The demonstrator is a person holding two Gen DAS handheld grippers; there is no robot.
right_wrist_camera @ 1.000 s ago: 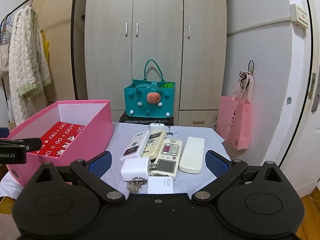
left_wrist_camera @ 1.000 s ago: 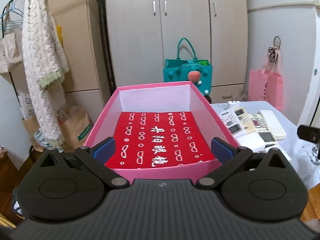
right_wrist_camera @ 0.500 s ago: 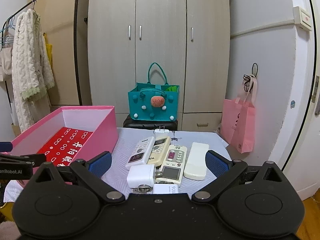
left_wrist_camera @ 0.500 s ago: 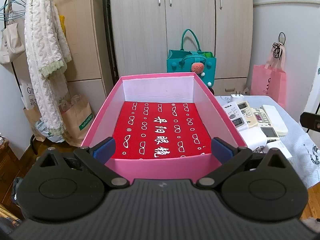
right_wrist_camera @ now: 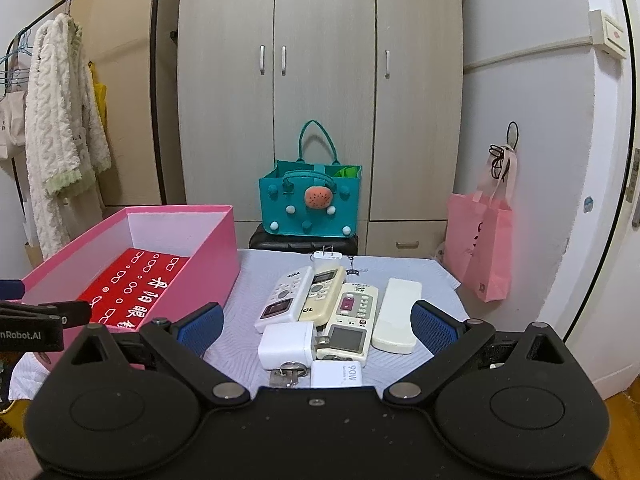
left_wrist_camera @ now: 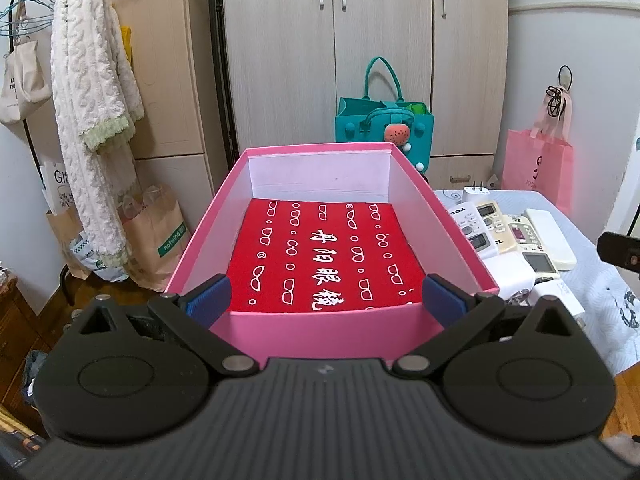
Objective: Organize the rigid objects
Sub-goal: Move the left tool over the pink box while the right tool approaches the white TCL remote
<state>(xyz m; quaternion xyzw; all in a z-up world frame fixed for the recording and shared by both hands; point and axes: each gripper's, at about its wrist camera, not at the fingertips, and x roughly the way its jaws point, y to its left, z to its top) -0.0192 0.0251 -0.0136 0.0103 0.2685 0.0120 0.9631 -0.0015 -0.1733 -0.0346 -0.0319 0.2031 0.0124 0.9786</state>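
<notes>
While both sets of jaws stand wide apart, neither one has hold of anything.

Left gripper (left_wrist_camera: 324,300): spread wide and empty, its blue pads either side of the near wall of the box.
Right gripper (right_wrist_camera: 316,326): spread wide and empty, poised over the near end of the pile on the counter.
Box (left_wrist_camera: 332,332): pink, open-topped, at the left end of the counter; a red cloth (left_wrist_camera: 326,260) with white print covers its floor.
Remotes (right_wrist_camera: 320,300): four lie side by side just right of the box, lengthwise away from the camera; the rightmost, a plain white one (right_wrist_camera: 396,314), shows no buttons.
Chargers: a white cube (right_wrist_camera: 286,344) touches the near ends of the remotes, a second block marked 90W (right_wrist_camera: 336,374) lies just nearer, and a small plug (right_wrist_camera: 327,256) sits at the far end.
Keys (right_wrist_camera: 288,374): beside the 90W block, partly hidden by the gripper body.
Counter (right_wrist_camera: 248,280): covered with a pale cloth.
Left view only: the whole floor of the box; the pile is partly cut off behind the box wall.
Right view only: the keys, the 90W mark, and the left gripper's tip (right_wrist_camera: 44,314) at the box's near corner.
Behind: a teal bag (right_wrist_camera: 310,204), a pink bag (right_wrist_camera: 478,248), a wardrobe (right_wrist_camera: 320,80), a white robe (left_wrist_camera: 92,120) on a rail.
</notes>
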